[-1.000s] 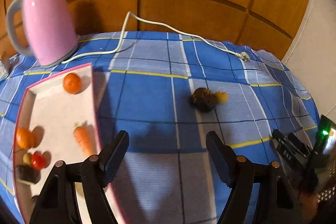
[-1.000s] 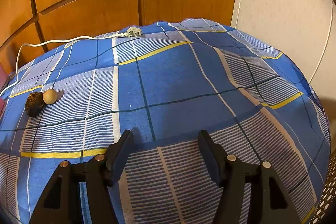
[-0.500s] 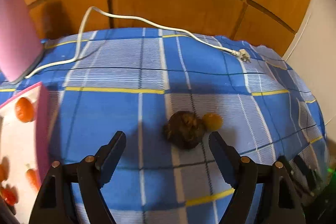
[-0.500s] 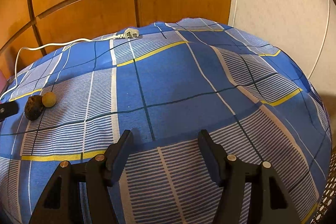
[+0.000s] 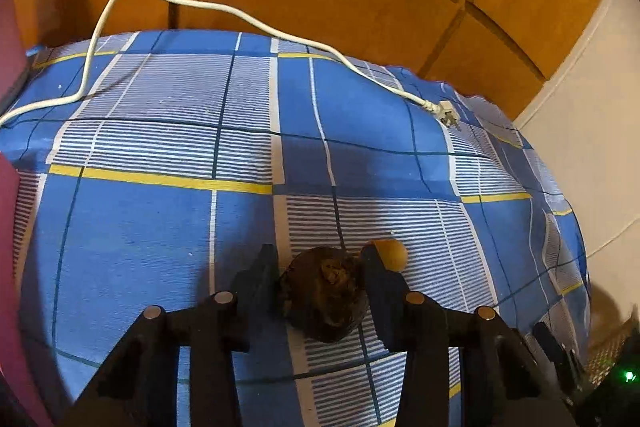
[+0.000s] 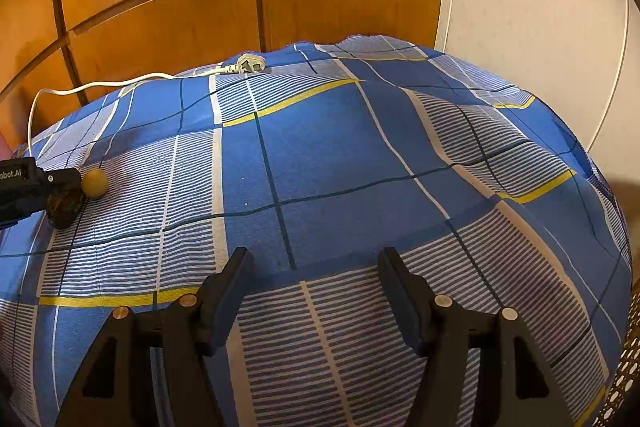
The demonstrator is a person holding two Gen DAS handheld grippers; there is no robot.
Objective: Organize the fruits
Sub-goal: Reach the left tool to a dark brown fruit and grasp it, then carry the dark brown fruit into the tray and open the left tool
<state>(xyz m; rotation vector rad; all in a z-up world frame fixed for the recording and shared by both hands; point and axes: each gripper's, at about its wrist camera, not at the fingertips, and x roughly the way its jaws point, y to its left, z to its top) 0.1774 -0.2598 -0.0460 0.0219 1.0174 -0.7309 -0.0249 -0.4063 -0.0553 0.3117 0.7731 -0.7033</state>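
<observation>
Left wrist view: left gripper (image 5: 320,267) is seen closing narrow around the dark rough fruit (image 5: 324,293), both pads apparently on its sides. Small yellow fruit (image 5: 391,254) sits just beside the right finger, at 1 o'clock of the dark one. White cord (image 5: 224,9) and plug (image 5: 447,114) lie at 12–1 o'clock on the blue checked cloth (image 5: 160,227).

Right wrist view: right gripper (image 6: 316,267) is held half open, nothing between the fingers. Both fruits are seen at 9 o'clock.

Rough fruit (image 5: 324,291) on desk (image 5: 160,227), sits between left gripper (image 5: 320,267) jaws. Small round fruit (image 5: 392,254) touching it at 2 o'clock. Cord (image 5: 248,19) and plug (image 5: 448,115) behind, 12 to 1 o'clock.
</observation>
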